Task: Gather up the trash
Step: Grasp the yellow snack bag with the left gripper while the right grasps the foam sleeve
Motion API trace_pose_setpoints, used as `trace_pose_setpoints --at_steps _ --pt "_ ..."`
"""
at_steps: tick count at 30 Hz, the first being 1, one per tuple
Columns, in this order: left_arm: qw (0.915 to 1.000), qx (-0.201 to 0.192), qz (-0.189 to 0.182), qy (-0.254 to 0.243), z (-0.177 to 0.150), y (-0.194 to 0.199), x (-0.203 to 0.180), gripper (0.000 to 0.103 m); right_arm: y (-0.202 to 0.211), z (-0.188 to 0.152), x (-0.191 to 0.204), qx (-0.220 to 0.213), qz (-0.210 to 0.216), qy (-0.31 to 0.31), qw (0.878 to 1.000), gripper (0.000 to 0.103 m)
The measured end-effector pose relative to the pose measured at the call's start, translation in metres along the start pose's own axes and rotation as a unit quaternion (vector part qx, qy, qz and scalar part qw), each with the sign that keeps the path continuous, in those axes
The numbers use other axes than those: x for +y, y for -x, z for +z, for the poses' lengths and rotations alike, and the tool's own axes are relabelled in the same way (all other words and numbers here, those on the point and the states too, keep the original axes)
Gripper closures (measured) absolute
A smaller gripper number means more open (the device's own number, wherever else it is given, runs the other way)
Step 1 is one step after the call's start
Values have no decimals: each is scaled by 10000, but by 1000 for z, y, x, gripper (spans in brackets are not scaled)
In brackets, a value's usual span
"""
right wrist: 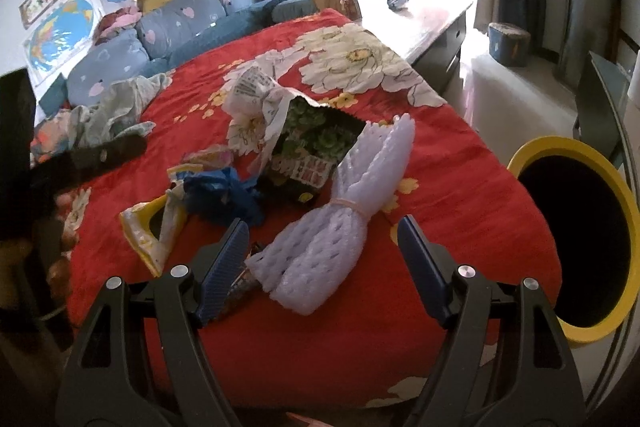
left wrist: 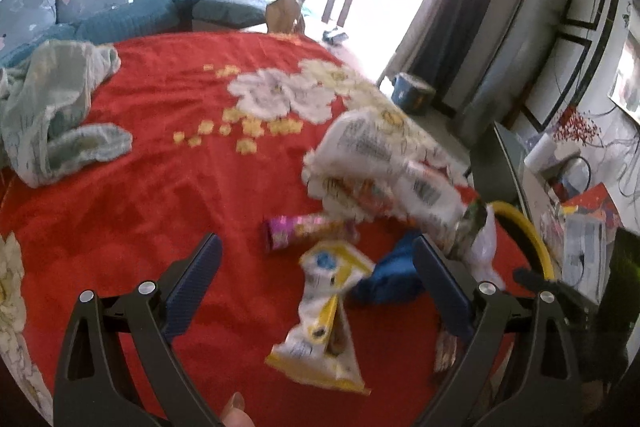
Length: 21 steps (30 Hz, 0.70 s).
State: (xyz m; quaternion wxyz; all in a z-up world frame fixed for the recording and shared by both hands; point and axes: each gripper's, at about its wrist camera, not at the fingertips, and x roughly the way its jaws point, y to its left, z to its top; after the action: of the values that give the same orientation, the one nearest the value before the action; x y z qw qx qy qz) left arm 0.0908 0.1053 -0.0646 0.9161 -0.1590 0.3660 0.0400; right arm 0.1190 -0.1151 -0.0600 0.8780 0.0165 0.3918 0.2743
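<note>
Trash lies scattered on a red flowered bedspread (left wrist: pixel 140 187). Under my left gripper (left wrist: pixel 316 247), which hangs open and holds nothing, lie a yellow-and-white snack wrapper (left wrist: pixel 324 311), a purple wrapper (left wrist: pixel 304 227) and a crumpled blue bag (left wrist: pixel 388 275). A large white printed bag (left wrist: pixel 380 163) sits beyond them. My right gripper (right wrist: pixel 324 231) is open above a bundle of white foam netting (right wrist: pixel 340 219) tied with a band; the pads do not touch it. Behind the netting lie a green-printed bag (right wrist: pixel 316 139), the blue bag (right wrist: pixel 220 195) and the yellow wrapper (right wrist: pixel 156 227).
A bin with a yellow rim (right wrist: pixel 576 247) stands off the bed's right edge. A grey-green garment (left wrist: pixel 52 115) lies on the left of the bed, blue cushions (right wrist: pixel 168 23) at its far end. A desk (right wrist: pixel 420 23) and a cluttered table (left wrist: pixel 580 219) stand to the right.
</note>
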Motion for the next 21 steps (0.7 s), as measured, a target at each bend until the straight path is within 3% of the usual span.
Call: trace_pose_setpoints --at_steps 4,12,15,19,21 --pt "9998 183 -81 15 -15 -3 4 13 -5 -1 -4 110 30 -85 9999 36" --pt "9982 532 -256 110 -34 -12 6 24 -18 -6 -10 355 202 -266 9988 50" --pt "9974 646 -294 125 -40 -17 5 34 -22 -8 -12 476 324 -323 9978 62" --pt "9966 757 -298 153 -45 -24 5 61 -19 -8 -15 450 303 -339 9980 68" --pt "9964 777 -319 141 -47 -26 4 68 -17 -8 -18 427 264 -362 9981 70"
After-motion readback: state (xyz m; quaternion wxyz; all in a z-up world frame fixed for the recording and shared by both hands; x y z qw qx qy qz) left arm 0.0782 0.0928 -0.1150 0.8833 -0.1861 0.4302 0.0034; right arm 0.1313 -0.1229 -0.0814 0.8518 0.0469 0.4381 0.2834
